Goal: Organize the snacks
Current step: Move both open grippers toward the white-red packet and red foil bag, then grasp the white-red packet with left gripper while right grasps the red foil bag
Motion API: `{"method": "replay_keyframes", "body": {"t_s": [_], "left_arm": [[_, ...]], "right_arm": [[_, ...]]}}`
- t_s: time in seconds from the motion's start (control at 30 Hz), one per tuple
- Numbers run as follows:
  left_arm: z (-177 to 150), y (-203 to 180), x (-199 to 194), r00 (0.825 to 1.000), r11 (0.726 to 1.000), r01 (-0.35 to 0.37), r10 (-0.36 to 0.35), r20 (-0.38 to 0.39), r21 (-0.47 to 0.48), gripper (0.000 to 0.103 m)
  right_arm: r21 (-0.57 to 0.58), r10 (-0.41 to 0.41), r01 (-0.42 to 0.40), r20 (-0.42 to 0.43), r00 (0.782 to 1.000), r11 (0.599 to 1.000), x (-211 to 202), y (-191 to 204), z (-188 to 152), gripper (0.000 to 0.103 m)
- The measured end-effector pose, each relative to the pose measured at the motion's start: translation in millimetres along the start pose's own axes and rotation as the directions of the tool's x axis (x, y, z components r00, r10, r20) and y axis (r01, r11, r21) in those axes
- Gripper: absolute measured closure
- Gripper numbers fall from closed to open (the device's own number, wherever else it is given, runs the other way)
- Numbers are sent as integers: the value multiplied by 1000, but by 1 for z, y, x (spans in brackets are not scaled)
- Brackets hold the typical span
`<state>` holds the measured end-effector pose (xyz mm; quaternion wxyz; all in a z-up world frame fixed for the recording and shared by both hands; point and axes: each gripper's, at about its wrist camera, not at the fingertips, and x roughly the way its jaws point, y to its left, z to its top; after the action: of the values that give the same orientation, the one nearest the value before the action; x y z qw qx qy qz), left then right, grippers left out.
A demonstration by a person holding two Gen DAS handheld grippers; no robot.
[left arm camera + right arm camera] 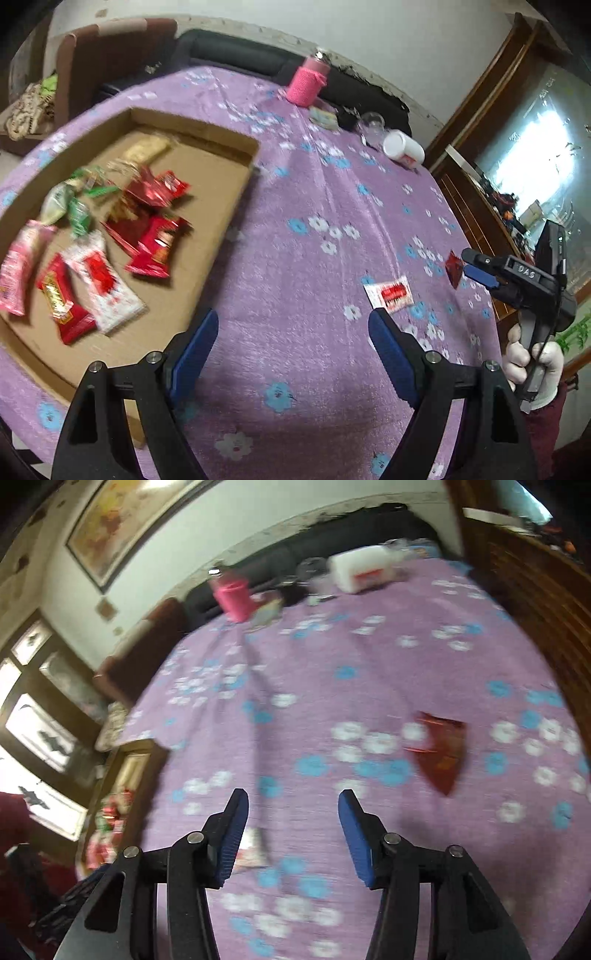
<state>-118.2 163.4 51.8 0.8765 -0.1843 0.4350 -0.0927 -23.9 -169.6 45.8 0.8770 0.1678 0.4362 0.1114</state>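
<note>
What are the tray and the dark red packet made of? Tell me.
Tray: looks like plain brown cardboard, matte, with raw cut edges. Dark red packet: probably glossy foil or plastic film, judging by its sheen, though blur leaves that open.

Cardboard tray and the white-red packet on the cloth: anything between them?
Nothing: in the left wrist view only bare purple floral tablecloth lies between the cardboard tray and the white-red packet.

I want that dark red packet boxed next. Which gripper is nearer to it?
Right. The right gripper hangs open right beside the dark red packet; the left gripper is farther off, beside the cardboard box.
</note>
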Motion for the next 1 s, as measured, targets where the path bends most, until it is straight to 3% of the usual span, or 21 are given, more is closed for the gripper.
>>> {"method": "replay_keyframes", "body": {"t_s": [0.17, 0.23, 0.37, 0.43, 0.5, 0.6, 0.7, 1.0], "left_arm": [[-7, -17, 9, 999, 997, 35, -33, -29, 66, 20], [-9, -21, 11, 998, 995, 45, -41, -44, 84, 20], [-10, -30, 12, 997, 989, 58, -51, -53, 140, 20], [-6, -42, 17, 997, 978, 54, -41, -69, 202, 20], [0, -58, 24, 997, 956, 46, -26, -74, 288, 20], [10, -78, 39, 993, 930, 93, -61, -99, 356, 20], [13, -104, 63, 993, 881, 84, -38, -108, 466, 20], [6, -147, 129, 989, 780, 59, 40, -144, 623, 21]], "right_arm": [[-5, 26, -26, -41, 999, 1000, 11, 1, -12, 49], [5, 3, -3, -15, 1000, 1000, 12, 5, -12, 49], [102, -171, 162, 83, 982, 982, 4, -26, 6, 49], [141, -191, 175, 112, 975, 974, -2, -44, 15, 49], [173, -203, 180, 124, 971, 968, -2, -58, 23, 47], [169, -238, 220, 97, 966, 961, 13, -67, 31, 46], [158, -244, 233, 56, 968, 960, 35, -69, 36, 46], [98, -232, 224, 90, 968, 970, 41, -69, 25, 47]]}}
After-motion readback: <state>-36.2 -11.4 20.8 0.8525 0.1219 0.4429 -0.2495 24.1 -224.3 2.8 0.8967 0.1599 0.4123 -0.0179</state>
